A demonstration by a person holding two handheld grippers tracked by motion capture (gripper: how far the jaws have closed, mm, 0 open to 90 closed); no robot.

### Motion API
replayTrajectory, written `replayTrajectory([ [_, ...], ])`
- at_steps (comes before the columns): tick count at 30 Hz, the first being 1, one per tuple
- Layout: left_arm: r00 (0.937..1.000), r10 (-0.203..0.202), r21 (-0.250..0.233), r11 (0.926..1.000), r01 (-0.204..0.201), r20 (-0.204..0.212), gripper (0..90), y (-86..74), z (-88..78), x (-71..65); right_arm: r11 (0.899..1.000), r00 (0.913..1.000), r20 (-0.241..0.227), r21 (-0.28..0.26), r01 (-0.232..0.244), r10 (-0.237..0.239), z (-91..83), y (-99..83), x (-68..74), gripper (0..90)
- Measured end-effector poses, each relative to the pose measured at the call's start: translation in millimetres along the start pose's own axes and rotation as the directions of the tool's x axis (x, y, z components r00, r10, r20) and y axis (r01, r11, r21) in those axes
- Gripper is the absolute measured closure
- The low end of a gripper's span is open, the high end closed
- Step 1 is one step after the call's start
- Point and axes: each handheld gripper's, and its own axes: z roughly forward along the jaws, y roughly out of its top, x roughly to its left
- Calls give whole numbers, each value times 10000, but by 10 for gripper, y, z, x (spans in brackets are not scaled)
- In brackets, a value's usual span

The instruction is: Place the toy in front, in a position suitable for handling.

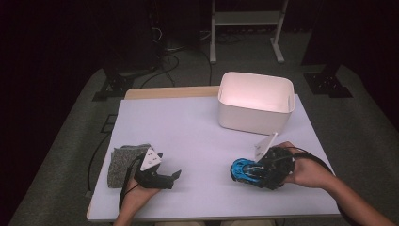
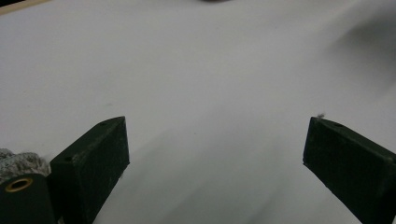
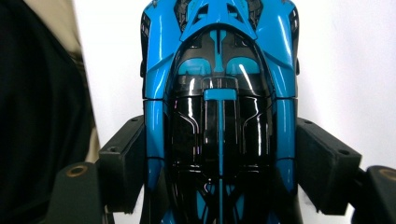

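Observation:
A blue and black toy car (image 1: 243, 170) is clamped in my right gripper (image 1: 263, 172) at the table's front right, lifted a little off the white table top. In the right gripper view the car (image 3: 219, 93) runs lengthwise between the two black jaws, whose pads press on both of its sides. My left gripper (image 1: 175, 175) rests near the front left with its jaws wide apart and nothing between them; its fingers (image 2: 91, 163) frame bare white table. A grey felt pad (image 1: 123, 162) lies just left of that gripper, and its edge (image 2: 18, 161) peeks in at the lower left.
A white open bin (image 1: 255, 101) stands at the back right of the white table top (image 1: 179, 127). A wooden edge (image 1: 160, 92) shows behind the white sheet. Beyond the table are a white stand's legs (image 1: 244, 33) and cables on the floor.

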Motion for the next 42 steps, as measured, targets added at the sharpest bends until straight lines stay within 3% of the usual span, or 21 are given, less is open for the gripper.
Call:
replayTrajectory([
  [8,9998,-132,-15,9999,131,-149,64,-8,-41,69,9961,9947,-520,19,886,-883,204,434,94,252],
  [15,9987,-387,-193,9991,381,-319,64,-12,-100,150,9877,9844,-850,155,1557,-1538,399,717,161,252],
  [21,9966,-717,-319,9970,705,-401,64,-23,-154,236,9836,9813,-841,365,1769,-1734,559,866,166,252],
  [28,9961,-773,-267,9967,762,-428,64,-31,-168,271,9777,9767,-921,635,2002,-1940,768,928,140,251],
  [31,9962,-755,-218,9970,746,-423,64,-34,-169,274,9774,9763,-1016,714,1989,-1913,854,909,132,251],
  [32,9963,-742,-191,9971,735,-431,65,-34,-176,274,9761,9742,-1275,893,1983,-1862,956,869,134,251],
  [34,9967,-726,-131,9973,722,-352,65,-35,-178,284,9710,9717,-1162,994,2174,-2057,1051,818,175,247],
  [36,9972,-689,-9,9976,689,-303,64,-41,-178,292,9755,9753,-949,749,2067,-1993,1042,784,195,246],
  [42,9967,-766,-52,9971,765,-280,64,-9,-243,329,9901,9845,-1050,-175,1395,-1406,1012,672,159,227],
])
